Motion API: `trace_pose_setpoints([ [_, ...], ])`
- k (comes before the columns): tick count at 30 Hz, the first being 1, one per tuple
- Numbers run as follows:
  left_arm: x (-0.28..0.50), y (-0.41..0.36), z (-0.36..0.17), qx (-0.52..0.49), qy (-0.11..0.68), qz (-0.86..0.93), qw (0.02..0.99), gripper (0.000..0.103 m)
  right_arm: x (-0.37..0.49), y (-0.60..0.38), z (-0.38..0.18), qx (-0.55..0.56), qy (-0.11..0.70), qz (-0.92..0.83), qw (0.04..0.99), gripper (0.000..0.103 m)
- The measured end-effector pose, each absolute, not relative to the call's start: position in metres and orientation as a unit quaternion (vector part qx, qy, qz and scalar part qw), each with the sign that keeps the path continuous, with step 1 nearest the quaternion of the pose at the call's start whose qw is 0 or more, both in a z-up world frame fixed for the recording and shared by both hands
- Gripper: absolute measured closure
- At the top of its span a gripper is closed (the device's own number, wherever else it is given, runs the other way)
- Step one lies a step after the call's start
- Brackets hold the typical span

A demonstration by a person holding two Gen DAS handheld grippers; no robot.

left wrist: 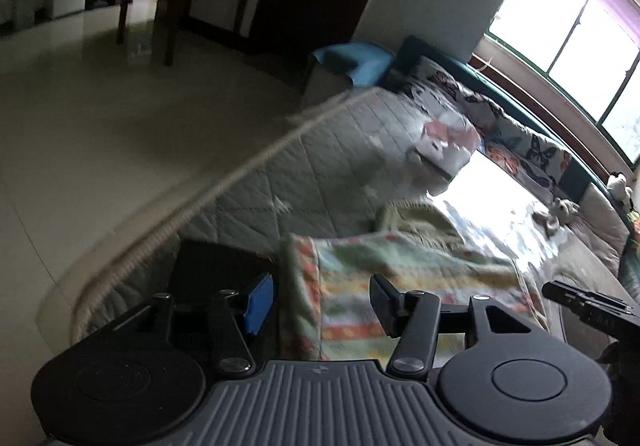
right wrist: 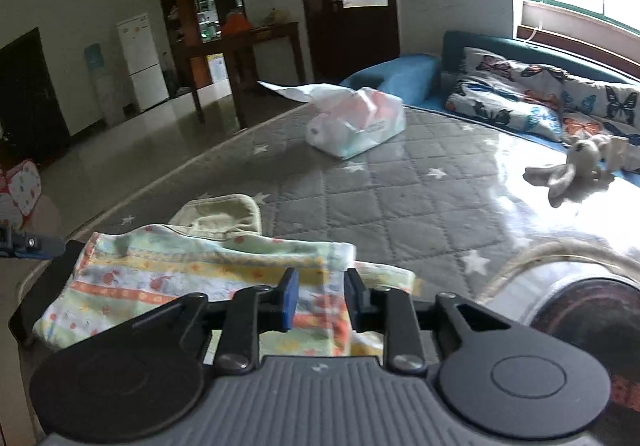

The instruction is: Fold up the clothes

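Note:
A small garment (left wrist: pixel 400 278) with pastel green, yellow and orange stripes lies folded on the grey quilted bed cover (left wrist: pixel 320 174). A plain light green part (right wrist: pixel 220 214) sticks out behind it. My left gripper (left wrist: pixel 322 300) stands open over the garment's near left edge, its pads well apart and off the cloth. My right gripper (right wrist: pixel 322 296) is open by a narrow gap, and the striped cloth (right wrist: pixel 192 274) lies loose between and below its fingers. Each gripper shows at the edge of the other's view: right gripper (left wrist: pixel 588 306), left gripper (right wrist: pixel 32 244).
A black flat object (right wrist: pixel 40 286) lies by the garment's left side. Further back on the bed are a white plastic bag (right wrist: pixel 356 122), a plush rabbit (right wrist: pixel 576 166) and butterfly pillows (right wrist: pixel 520 94). The bed's corded edge (left wrist: pixel 248 166) runs left, with tiled floor (left wrist: pixel 100 118) beyond.

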State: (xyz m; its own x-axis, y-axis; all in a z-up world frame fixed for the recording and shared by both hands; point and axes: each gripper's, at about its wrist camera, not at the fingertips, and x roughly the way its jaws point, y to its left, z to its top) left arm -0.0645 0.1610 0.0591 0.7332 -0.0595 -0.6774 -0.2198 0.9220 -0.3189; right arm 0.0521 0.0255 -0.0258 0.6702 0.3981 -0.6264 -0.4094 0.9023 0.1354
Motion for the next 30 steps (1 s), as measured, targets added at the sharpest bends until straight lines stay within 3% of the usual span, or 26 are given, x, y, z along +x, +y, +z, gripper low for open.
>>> trace_pose_setpoints([
  [20,0.02,0.11,0.03,-0.15,0.407,-0.008,0.901,0.048,0.116,0.074,-0.061,-0.009,0.375,0.227,0.899,0.077],
  [21,0.021,0.109,0.029,-0.149,0.409,-0.008,0.9,0.048,0.115,0.074,-0.06,-0.009,0.374,0.228,0.899,0.076],
  [24,0.019,0.107,0.027,-0.145,0.41,-0.008,0.9,0.046,0.106,0.07,-0.05,-0.02,0.367,0.237,0.899,0.057],
  [30,0.004,0.101,0.032,-0.144,0.404,-0.014,0.903,0.037,0.076,0.06,-0.041,-0.071,0.367,0.265,0.889,0.053],
])
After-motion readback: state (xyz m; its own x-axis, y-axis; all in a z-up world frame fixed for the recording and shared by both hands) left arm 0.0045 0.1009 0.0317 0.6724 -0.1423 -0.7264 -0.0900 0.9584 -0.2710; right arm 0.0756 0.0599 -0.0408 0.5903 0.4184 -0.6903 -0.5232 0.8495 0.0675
